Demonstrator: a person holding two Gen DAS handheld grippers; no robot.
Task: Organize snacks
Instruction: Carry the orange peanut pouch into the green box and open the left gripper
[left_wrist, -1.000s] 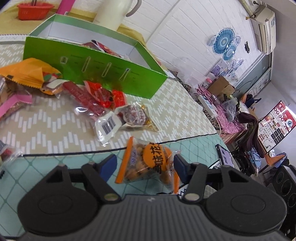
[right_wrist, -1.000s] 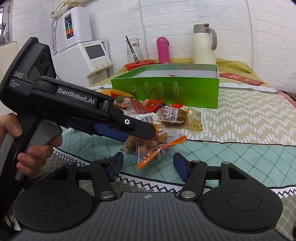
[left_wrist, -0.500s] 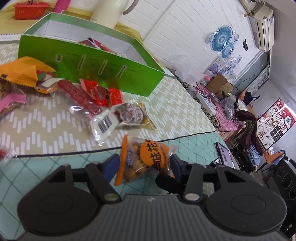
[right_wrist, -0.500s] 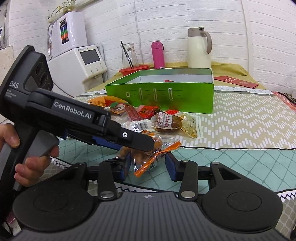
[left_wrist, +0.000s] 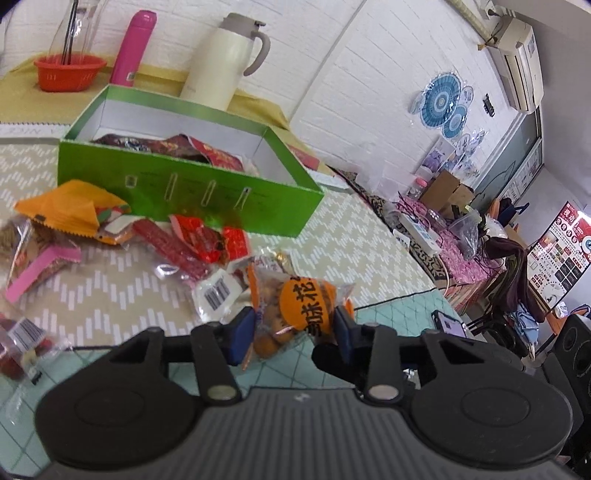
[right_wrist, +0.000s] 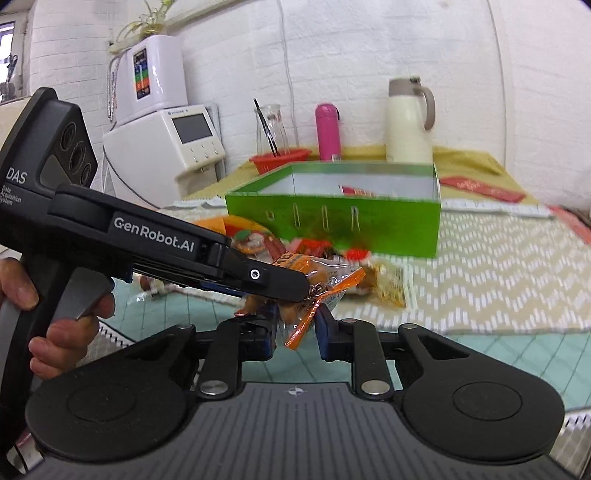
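An orange peanut packet (left_wrist: 299, 302) hangs just above the teal cloth. My left gripper (left_wrist: 291, 332) grips it across its width, and its jaws are still closing on it. In the right wrist view the left gripper's black finger (right_wrist: 273, 280) reaches in from the left with the packet (right_wrist: 325, 280) at its tip. My right gripper (right_wrist: 297, 326) sits just below, its jaws closing around the packet's lower orange end, with small gaps still showing beside the pads. The green box (left_wrist: 184, 184) stands behind, with several snacks inside.
Loose snacks lie before the box: an orange bag (left_wrist: 62, 214), a red sausage pack (left_wrist: 166, 243), a pink-edged pack (left_wrist: 40, 266). Behind stand a cream jug (left_wrist: 229, 59), a pink bottle (left_wrist: 133, 48) and a red basket (left_wrist: 68, 72). A phone (left_wrist: 448, 326) lies near the table's right edge.
The left gripper closed on the peanut packet and lifted it off the cloth. The right gripper's jaws narrowed from wide open to close around the packet's lower end.
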